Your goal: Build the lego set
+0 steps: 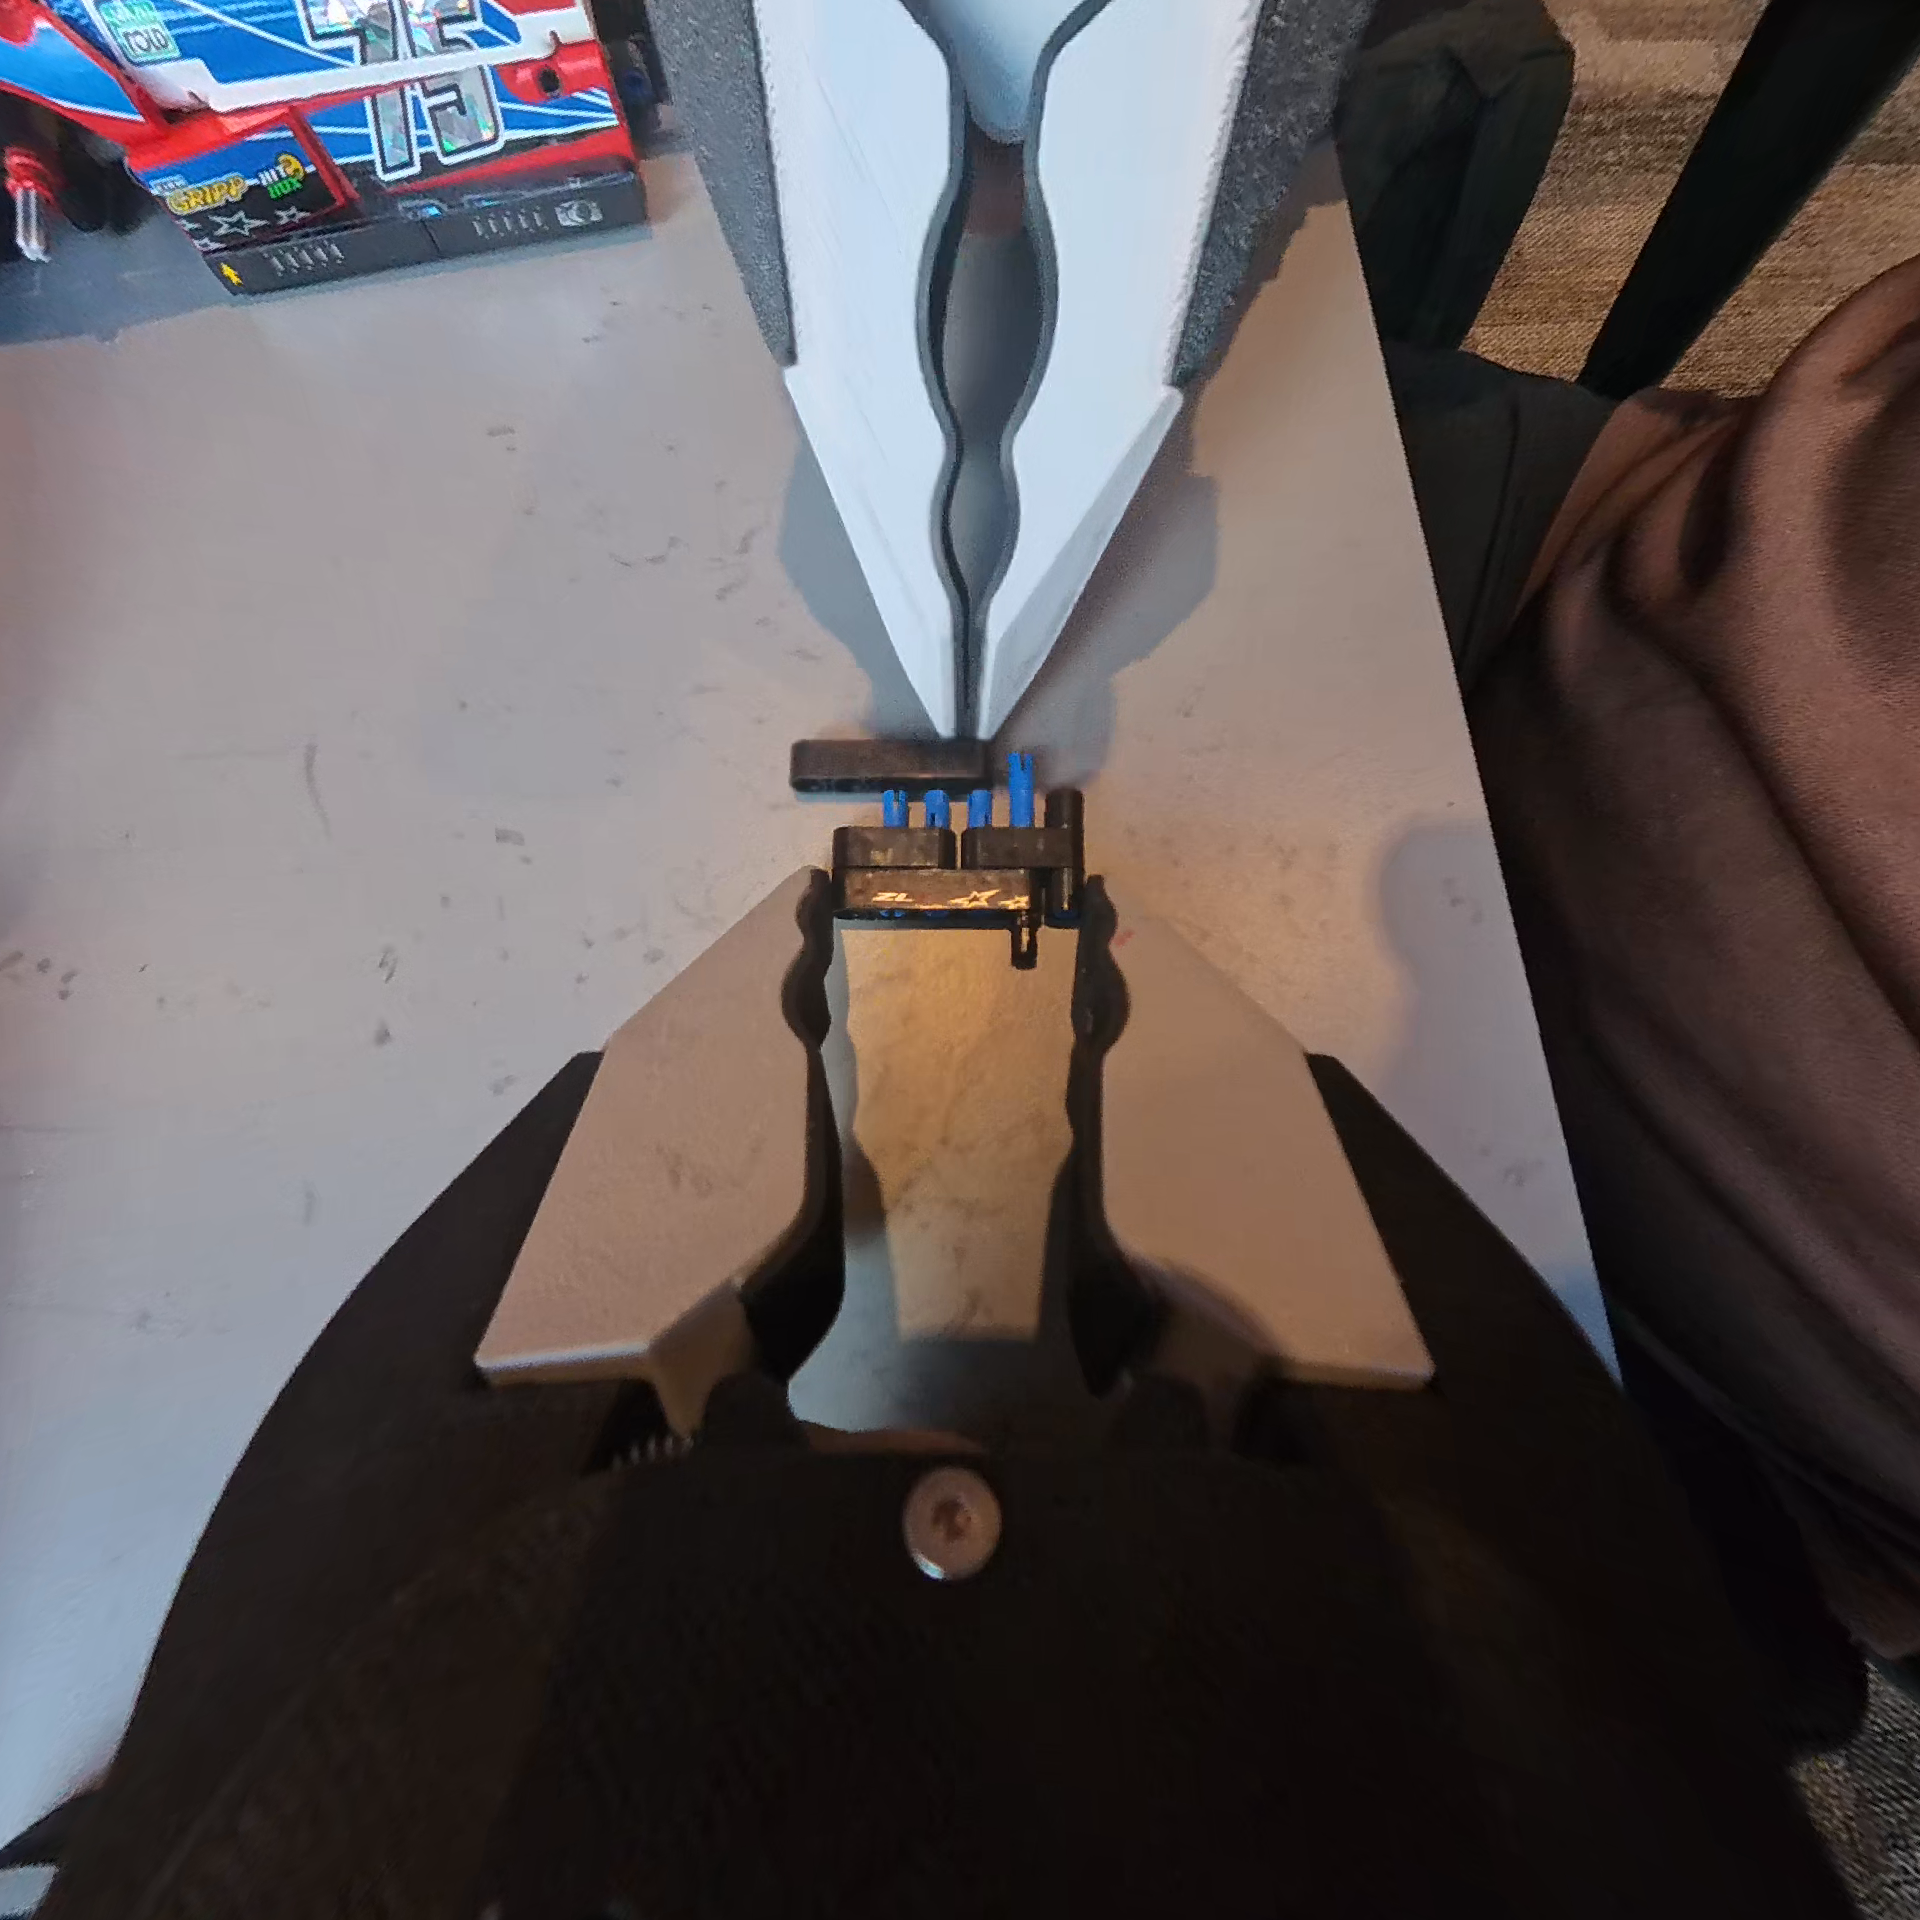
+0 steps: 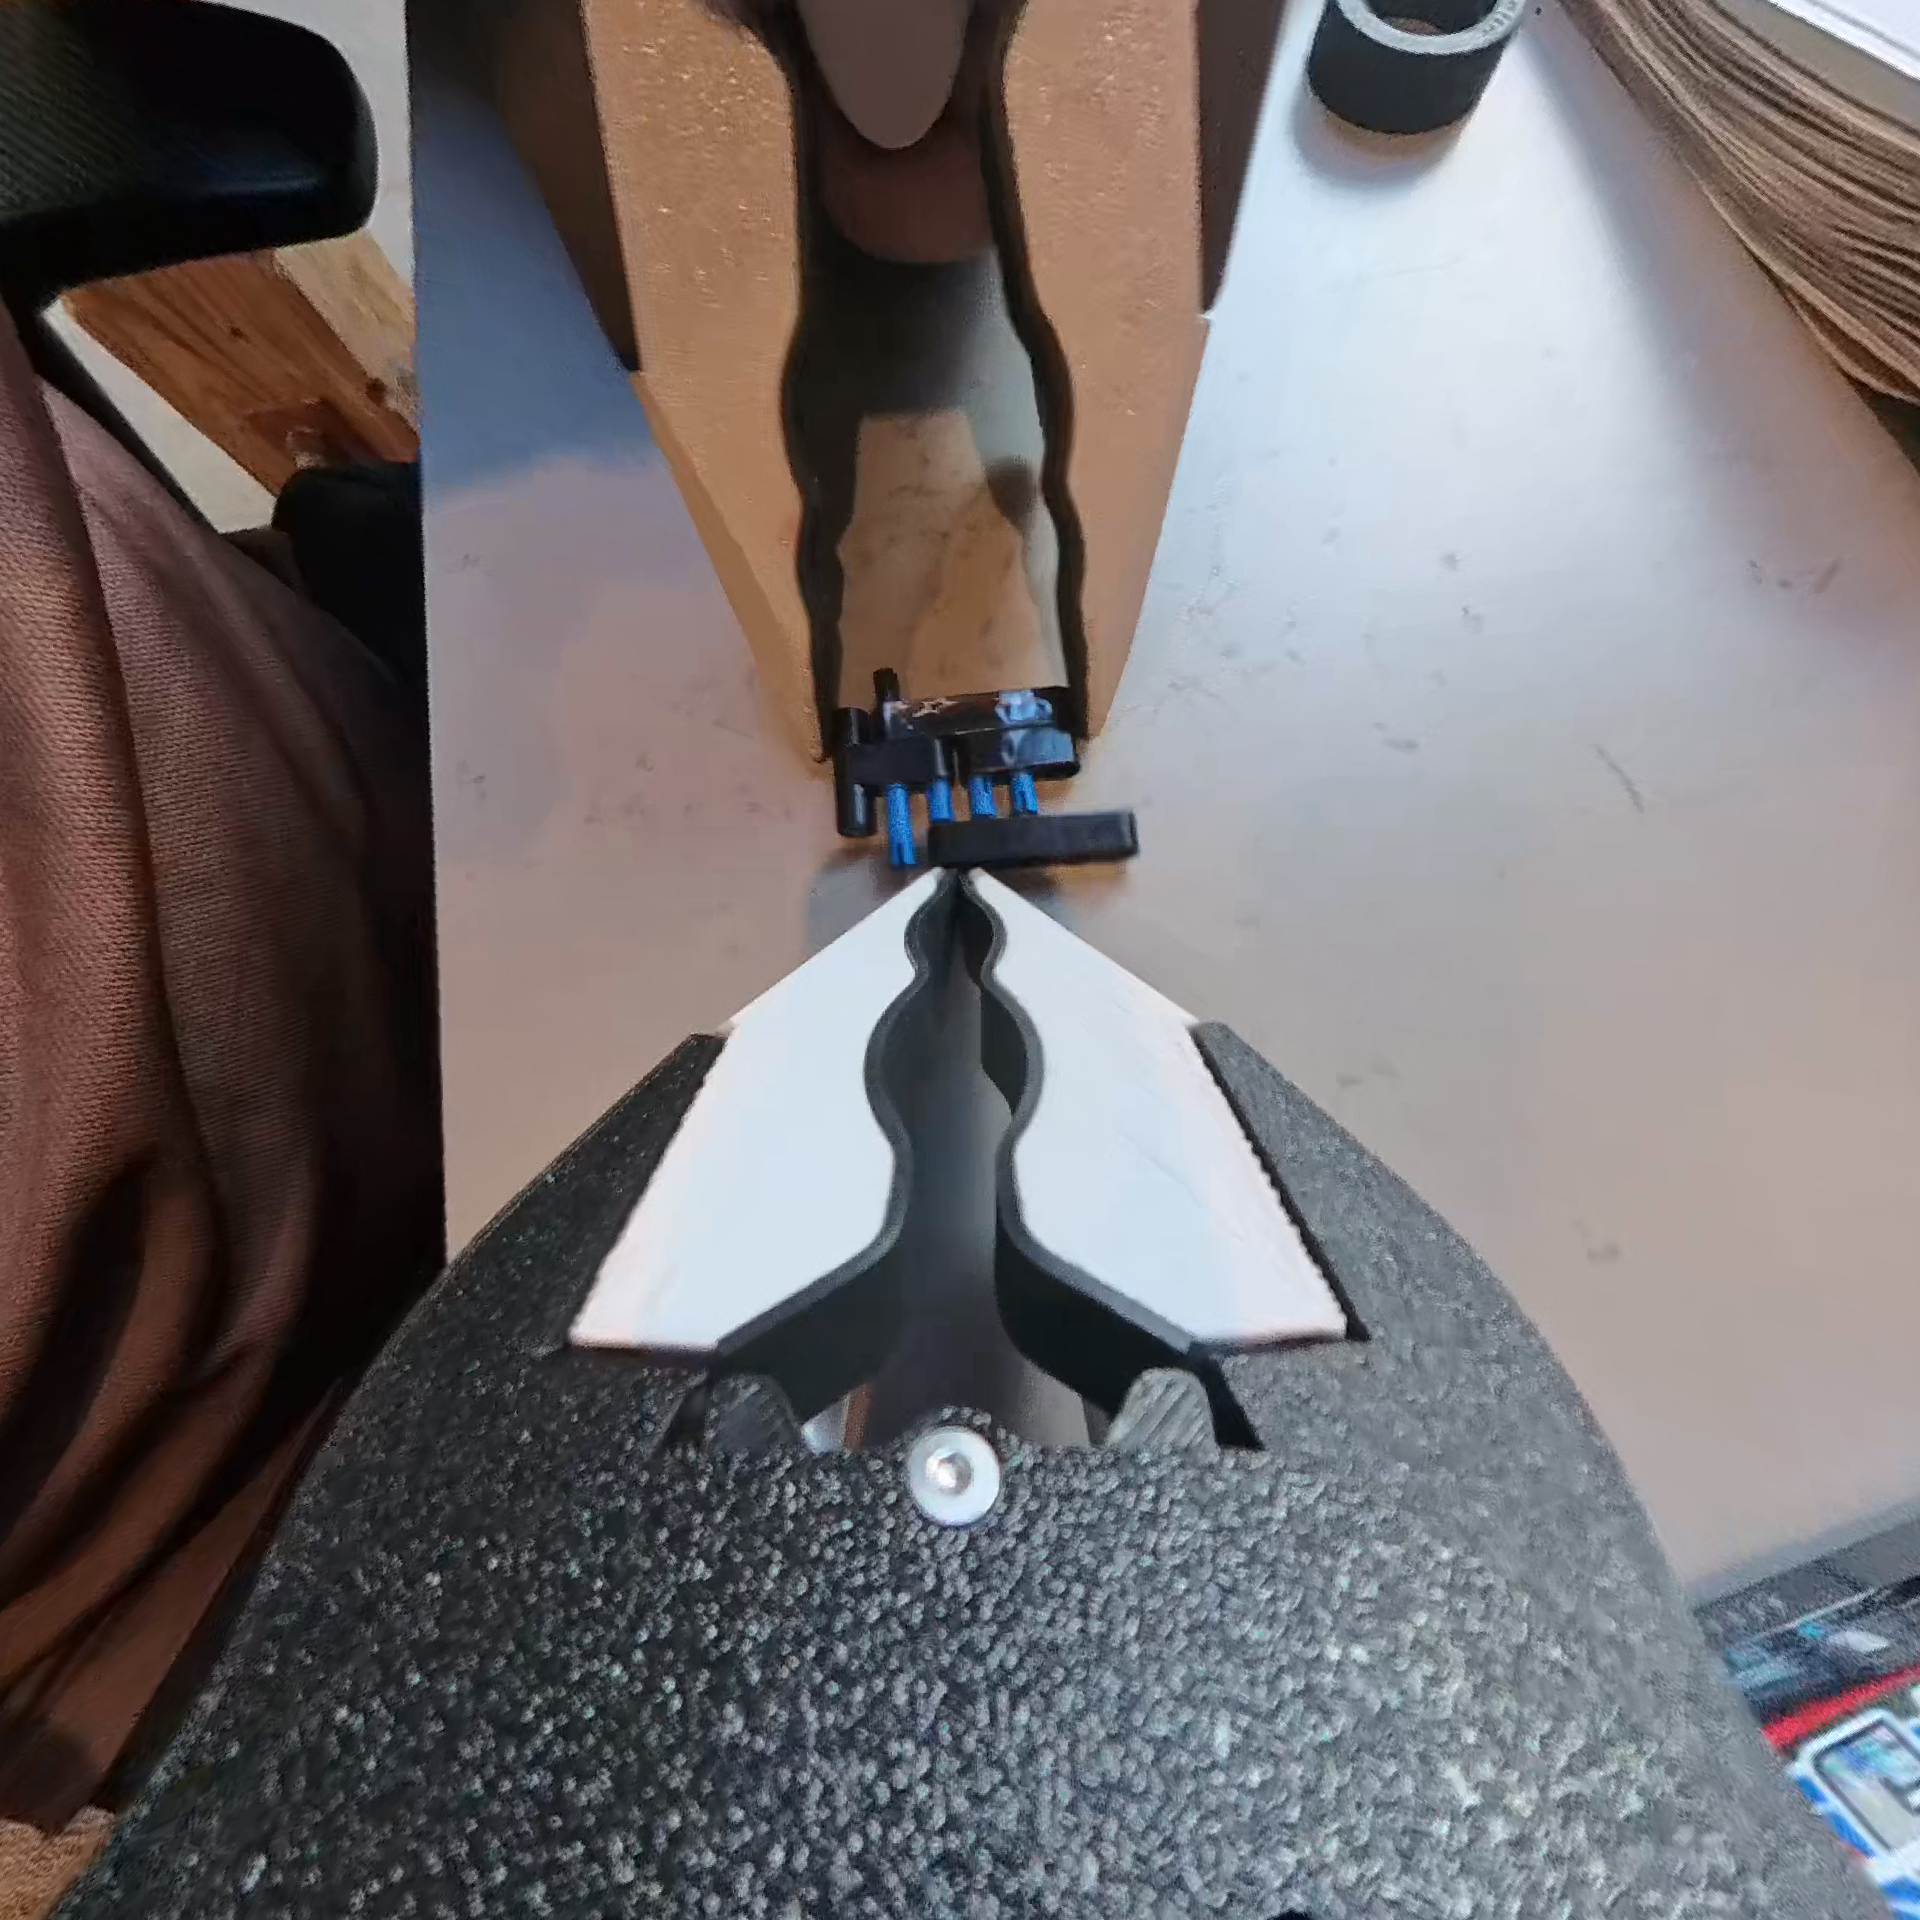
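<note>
My left gripper (image 1: pixel 961 904) is shut on a black lego assembly (image 1: pixel 940 896) that bears pale star marks. Several blue pins (image 1: pixel 966 808) stick out of it, away from the gripper. It also shows in the right wrist view (image 2: pixel 956 743), held between the tan fingers (image 2: pixel 717 499). My right gripper (image 2: pixel 954 878) has its white fingers closed together. A loose black beam (image 2: pixel 1031 837) lies crosswise just past their tips, against the ends of the blue pins (image 2: pixel 982 795). In the left wrist view the beam (image 1: pixel 883 764) sits under the right gripper's closed tips (image 1: pixel 968 727).
The work is over a pale scuffed table (image 1: pixel 364 727) near its edge. A coloured lego box (image 1: pixel 343 135) stands at the far left. A black ring (image 2: pixel 1403 62) sits on the table. A person in brown clothing (image 1: pixel 1714 935) sits at the table's side, by a black chair armrest (image 2: pixel 177 135). Only a small space, under 4 cm, lies between the two pairs of fingers.
</note>
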{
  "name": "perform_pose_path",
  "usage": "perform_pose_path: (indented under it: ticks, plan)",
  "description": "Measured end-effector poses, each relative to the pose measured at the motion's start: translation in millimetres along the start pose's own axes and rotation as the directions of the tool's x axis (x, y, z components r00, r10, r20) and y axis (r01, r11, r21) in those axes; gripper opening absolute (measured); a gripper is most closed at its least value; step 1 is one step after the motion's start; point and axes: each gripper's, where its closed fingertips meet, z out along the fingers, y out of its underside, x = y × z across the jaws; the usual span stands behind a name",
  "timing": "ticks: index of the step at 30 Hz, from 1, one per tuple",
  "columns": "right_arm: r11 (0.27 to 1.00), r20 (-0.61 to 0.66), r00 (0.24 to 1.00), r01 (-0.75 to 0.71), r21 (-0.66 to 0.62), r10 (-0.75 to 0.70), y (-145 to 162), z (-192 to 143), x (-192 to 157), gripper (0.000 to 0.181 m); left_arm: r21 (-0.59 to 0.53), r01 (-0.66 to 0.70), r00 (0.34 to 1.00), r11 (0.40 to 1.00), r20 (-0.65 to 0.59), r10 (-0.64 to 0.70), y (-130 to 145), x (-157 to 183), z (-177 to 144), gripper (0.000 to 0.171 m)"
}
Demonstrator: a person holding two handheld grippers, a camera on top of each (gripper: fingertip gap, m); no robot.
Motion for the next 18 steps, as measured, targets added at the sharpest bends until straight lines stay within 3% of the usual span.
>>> perform_pose_path:
  ticks: [4, 10, 18]
  plan:
    - [0.999, 0.005, 1.0, 0.024, -0.024, -0.024, 1, -1, 0, 0.004, 0.0, 0.004, 1.0, 1.0, -0.001, -0.004, 0, 0, 0, 0.045]
    - [0.997, -0.016, 0.997, -0.073, 0.011, 0.073, -9, -14, 12, 0.034, -0.001, 0.009, 1.0, 1.0, -0.008, -0.009, 4, -2, -5, 0.045]
    - [0.996, -0.04, 0.996, -0.086, -0.021, 0.085, -6, 2, 14, 0.045, -0.001, 0.016, 1.0, 1.0, 0.003, -0.016, 12, -8, -13, 0.045]
